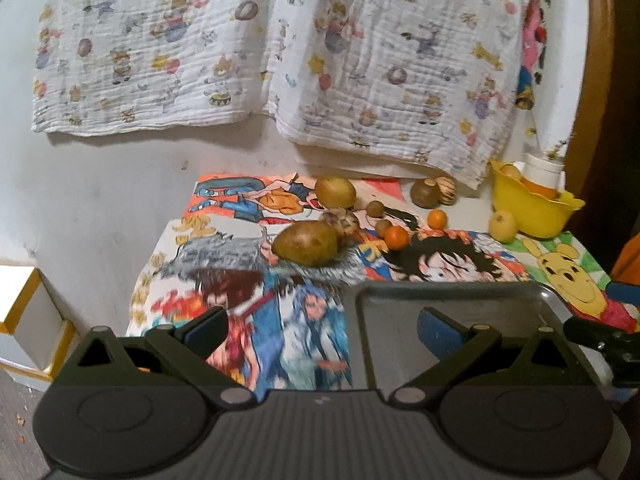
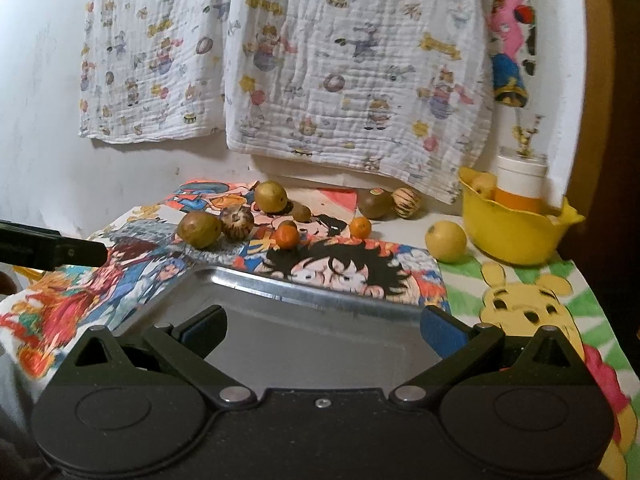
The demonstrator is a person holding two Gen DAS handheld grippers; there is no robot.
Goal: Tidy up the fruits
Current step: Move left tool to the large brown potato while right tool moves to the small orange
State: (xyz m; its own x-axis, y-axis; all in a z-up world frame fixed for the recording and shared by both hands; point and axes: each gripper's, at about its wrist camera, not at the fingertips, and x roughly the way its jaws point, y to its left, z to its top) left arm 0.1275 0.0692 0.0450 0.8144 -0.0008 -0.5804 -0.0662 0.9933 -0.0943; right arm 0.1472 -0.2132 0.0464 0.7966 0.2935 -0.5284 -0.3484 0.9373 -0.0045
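Fruits (image 2: 199,230) lie scattered on the cartoon-covered surface (image 2: 520,300) beyond a bare metal tray (image 2: 320,300). One yellow fruit (image 2: 445,240) sits just beside a yellow bowl (image 2: 508,236) holding a white-capped jar (image 2: 520,180). Left tongs (image 1: 322,330) and right tongs (image 2: 322,330) both gape apart, holding nothing.

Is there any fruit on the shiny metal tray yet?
No, the metal tray lies bare while fruits like the small orange sit on the cartoon cloth behind it.
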